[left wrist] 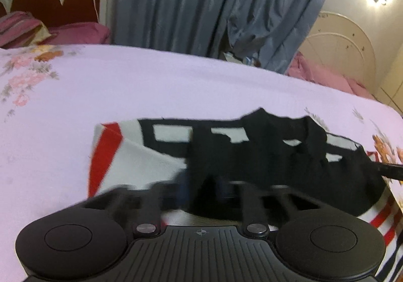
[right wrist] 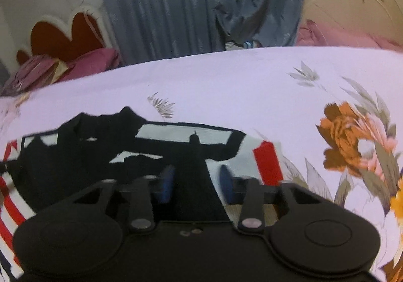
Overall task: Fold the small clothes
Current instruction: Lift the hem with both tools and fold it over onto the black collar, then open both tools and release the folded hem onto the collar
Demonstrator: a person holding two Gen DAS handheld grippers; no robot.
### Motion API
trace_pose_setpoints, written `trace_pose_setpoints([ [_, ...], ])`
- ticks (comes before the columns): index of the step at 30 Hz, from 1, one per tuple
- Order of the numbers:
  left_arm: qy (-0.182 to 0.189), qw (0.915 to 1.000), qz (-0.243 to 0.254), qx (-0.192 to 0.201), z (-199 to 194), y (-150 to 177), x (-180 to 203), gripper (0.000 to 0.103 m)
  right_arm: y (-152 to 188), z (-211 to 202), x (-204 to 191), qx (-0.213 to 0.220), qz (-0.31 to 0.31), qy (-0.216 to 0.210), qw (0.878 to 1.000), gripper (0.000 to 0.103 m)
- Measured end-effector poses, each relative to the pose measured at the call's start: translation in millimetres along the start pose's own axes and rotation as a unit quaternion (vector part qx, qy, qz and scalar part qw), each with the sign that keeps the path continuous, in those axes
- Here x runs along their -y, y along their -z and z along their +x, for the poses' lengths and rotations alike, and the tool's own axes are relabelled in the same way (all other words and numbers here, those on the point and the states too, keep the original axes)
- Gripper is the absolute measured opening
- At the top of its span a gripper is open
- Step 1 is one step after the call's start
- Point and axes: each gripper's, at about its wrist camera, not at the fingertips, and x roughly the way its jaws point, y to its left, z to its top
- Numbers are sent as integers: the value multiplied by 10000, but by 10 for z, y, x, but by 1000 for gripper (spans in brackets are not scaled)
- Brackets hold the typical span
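A small black, white and red patterned garment (left wrist: 252, 151) lies spread across the bed, partly folded, with red and white stripes at its near edge. It also shows in the right wrist view (right wrist: 141, 151). My left gripper (left wrist: 204, 188) is low over the garment's near edge; its blue pads are blurred and seem close together around black cloth. My right gripper (right wrist: 197, 182) is open, its blue pads (right wrist: 165, 181) apart, with a strip of black fabric lying between them. Part of the right gripper shows at the right edge of the left wrist view (left wrist: 393, 171).
The bed (left wrist: 126, 85) has a pale lilac floral sheet (right wrist: 252, 85). Pink pillows (left wrist: 75, 34) and a red headboard (left wrist: 50, 0) are at far left. A grey-blue curtain (left wrist: 201, 0) hangs behind. Pink bedding (left wrist: 327, 73) and a cream cabinet (left wrist: 347, 40) are at the right.
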Motion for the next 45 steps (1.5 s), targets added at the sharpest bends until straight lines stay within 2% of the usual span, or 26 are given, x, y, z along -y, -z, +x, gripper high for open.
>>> trace_pose_setpoints([
  [2,-26,9998,188,101,-24,20,51,5,9,3,-9,4,-112,-8,9999,7],
  [4,-75,9992,255,286,-64,26,75,4,11,-17,-12,65,-159,-62,9998,5],
  [10,-422,9947,-83,929,-136,-105,-73,4,-130,-114,37,740,23,84,9972,5],
  [12,-488,9944,-238,901,-80,-137,-130,4,-166,-77,26,834,-43,177,9963,5],
  [15,-624,9943,-245,823,42,-99,-140,4,-149,67,81,711,112,314,9969,5],
  [18,-802,9943,-144,688,162,1,-148,4,-54,265,142,368,112,440,9983,4],
  [20,-824,9941,-68,698,147,-2,-119,4,-41,232,157,440,160,427,9980,7],
  [22,-820,9941,17,707,103,-7,-91,5,-55,155,170,483,281,387,9977,18],
  [24,-819,9940,77,715,22,2,-65,10,-68,20,170,617,361,362,9968,24],
  [25,-851,9936,33,738,-32,12,-70,20,-76,-41,164,657,372,338,9966,26],
  [26,-836,9933,-66,798,-111,30,-76,37,-75,-117,143,700,395,265,9964,26],
  [28,-746,9921,-88,1010,-282,83,-39,54,-53,-236,62,713,342,47,9969,26],
  [32,-270,9937,253,1055,-507,191,219,54,59,-320,-271,553,4,-319,9980,26],
  [36,182,9948,645,771,-503,343,558,54,211,-297,-633,390,-230,-614,9971,26],
  [40,140,9964,652,521,-371,430,698,54,280,-248,-821,253,-285,-690,9969,26],
  [45,-98,9976,625,285,-240,507,683,54,346,-198,-906,160,-396,-439,9981,24],
])
